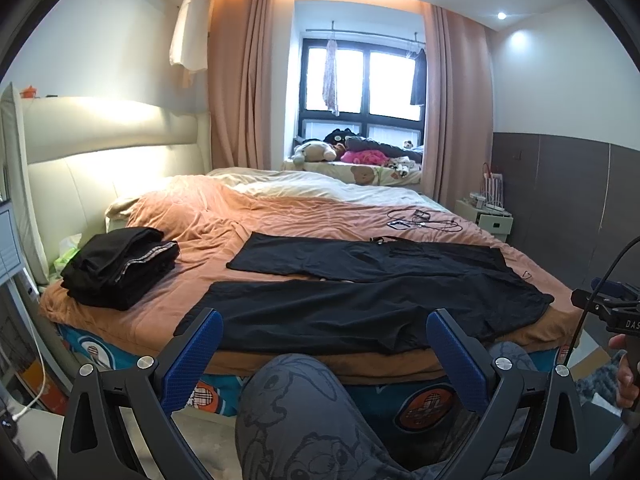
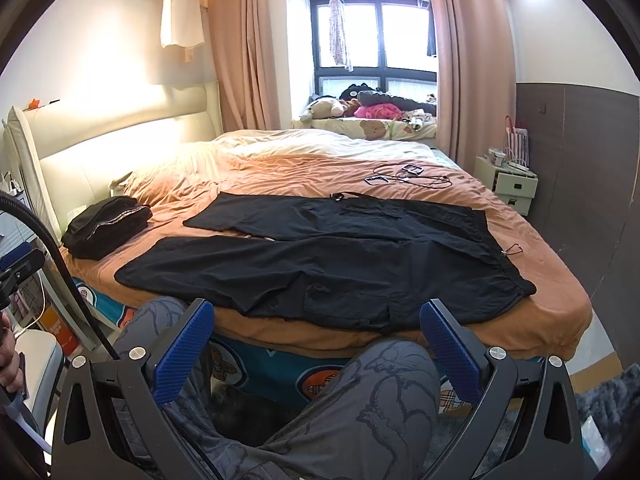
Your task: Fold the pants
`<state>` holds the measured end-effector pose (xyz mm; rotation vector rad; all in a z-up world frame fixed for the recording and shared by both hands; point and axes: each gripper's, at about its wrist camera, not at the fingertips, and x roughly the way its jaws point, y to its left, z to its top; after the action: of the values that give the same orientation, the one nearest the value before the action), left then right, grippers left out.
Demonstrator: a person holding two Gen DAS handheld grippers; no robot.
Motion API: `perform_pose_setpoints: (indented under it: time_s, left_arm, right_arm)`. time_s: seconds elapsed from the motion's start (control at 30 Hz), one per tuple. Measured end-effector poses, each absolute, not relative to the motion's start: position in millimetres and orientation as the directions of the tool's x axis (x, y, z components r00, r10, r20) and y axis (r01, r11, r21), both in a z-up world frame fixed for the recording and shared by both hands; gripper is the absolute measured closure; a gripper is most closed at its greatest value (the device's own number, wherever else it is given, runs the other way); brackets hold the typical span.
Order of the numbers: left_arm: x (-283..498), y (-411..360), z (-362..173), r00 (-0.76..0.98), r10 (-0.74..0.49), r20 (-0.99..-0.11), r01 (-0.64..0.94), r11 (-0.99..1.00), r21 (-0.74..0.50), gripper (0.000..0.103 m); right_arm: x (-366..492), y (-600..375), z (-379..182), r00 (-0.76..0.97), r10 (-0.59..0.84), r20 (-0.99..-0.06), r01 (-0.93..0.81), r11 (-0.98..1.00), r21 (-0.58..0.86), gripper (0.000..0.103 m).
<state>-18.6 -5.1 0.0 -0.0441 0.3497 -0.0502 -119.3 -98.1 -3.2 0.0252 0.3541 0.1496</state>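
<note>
A: Left wrist view first. What surrounds the black pants (image 1: 360, 296)?

B: They lie spread flat on the orange blanket (image 1: 280, 216) of the bed, near its front edge. A stack of folded dark clothes (image 1: 120, 268) sits well apart to the left, and tangled cables (image 1: 420, 220) lie farther back on the right. A patterned grey trouser knee (image 1: 296, 400) rises between the camera and the bed edge. The left gripper (image 1: 324, 356) is held short of the bed, its blue fingers (image 1: 192, 360) spread wide with nothing between them.

A: Anything only this view catches?

B: At the right edge, the other tool's black body and a hand (image 1: 624, 376) on its handle.

A: And the right wrist view?

B: The right gripper (image 2: 316, 348) likewise gapes, empty, with a knee (image 2: 384, 396) below it. At the left edge a black hose (image 2: 72, 288) crosses. This view shows the waistband (image 2: 500, 256) and its drawstring more plainly, plus a nightstand (image 2: 508, 184) beyond the bed.

A: Orientation?

B: The long axis runs left to right across the bed: waist at the right, both legs reaching left, slightly splayed, the near leg (image 2: 224, 268) along the front edge.
</note>
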Motion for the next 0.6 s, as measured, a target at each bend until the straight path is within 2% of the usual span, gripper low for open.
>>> perform_pose_setpoints:
  time_s: [0.6]
  left_arm:
    - [-23.3,-2.9,-4.5,0.938,-0.077,-0.338,0.057,0.996,-0.069,0.0]
  right_arm:
    - [-122.1,-96.1,-2.6,0.929,0.128,-0.348,-0.12,0.992,0.045,0.0]
